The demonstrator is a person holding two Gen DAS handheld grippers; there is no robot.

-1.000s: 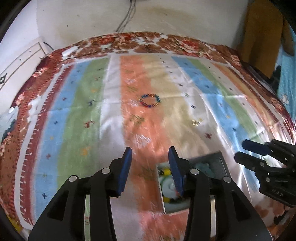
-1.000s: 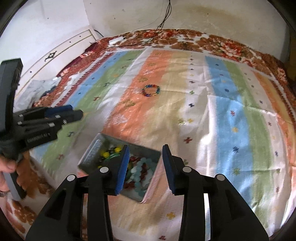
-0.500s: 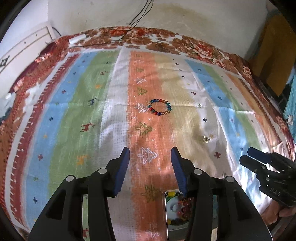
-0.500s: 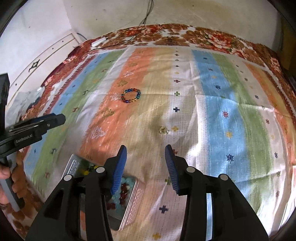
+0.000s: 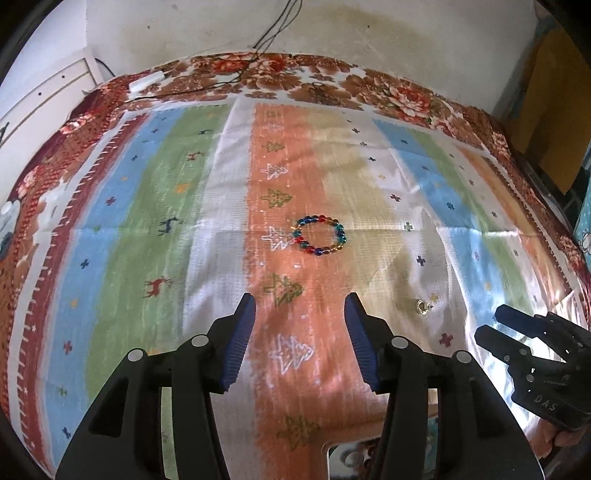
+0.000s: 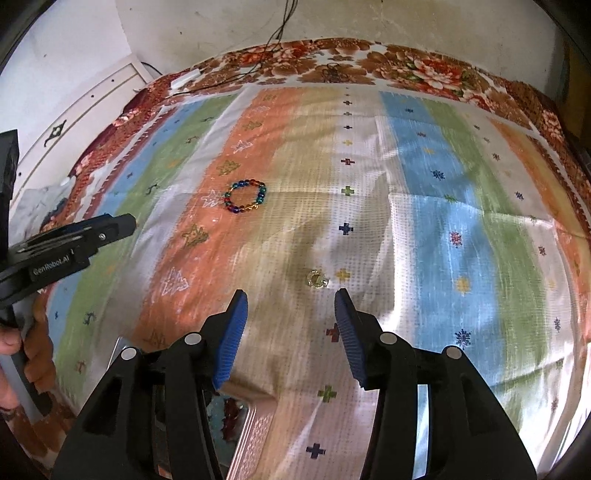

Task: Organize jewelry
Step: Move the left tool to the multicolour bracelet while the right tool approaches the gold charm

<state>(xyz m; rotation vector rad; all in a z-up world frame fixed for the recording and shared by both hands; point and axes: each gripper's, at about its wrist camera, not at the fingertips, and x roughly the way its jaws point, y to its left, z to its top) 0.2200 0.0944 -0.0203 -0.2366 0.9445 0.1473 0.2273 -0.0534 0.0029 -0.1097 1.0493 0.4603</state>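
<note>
A multicoloured bead bracelet (image 5: 320, 235) lies on the striped cloth (image 5: 147, 206); it also shows in the right wrist view (image 6: 245, 199). A small gold ring (image 5: 423, 307) lies to its right, and in the right wrist view the ring (image 6: 317, 279) sits just ahead of my right gripper (image 6: 290, 321). My left gripper (image 5: 299, 325) is open and empty, short of the bracelet. My right gripper is open and empty too. A metal jewelry tin (image 6: 243, 432) with beads inside lies low, mostly hidden behind the fingers; its edge shows in the left wrist view (image 5: 347, 454).
The cloth covers a bed against a white wall (image 5: 221, 29). Black cables (image 5: 236, 79) and a white plug strip (image 5: 146, 81) lie at the far edge. A white cabinet (image 6: 81, 107) stands at left. Yellow fabric (image 5: 550, 92) hangs at right.
Both grippers have moved forward over the cloth, away from the tin, which has slid to the bottom edge of both views. The bracelet and ring appear closer. Both stay open.
</note>
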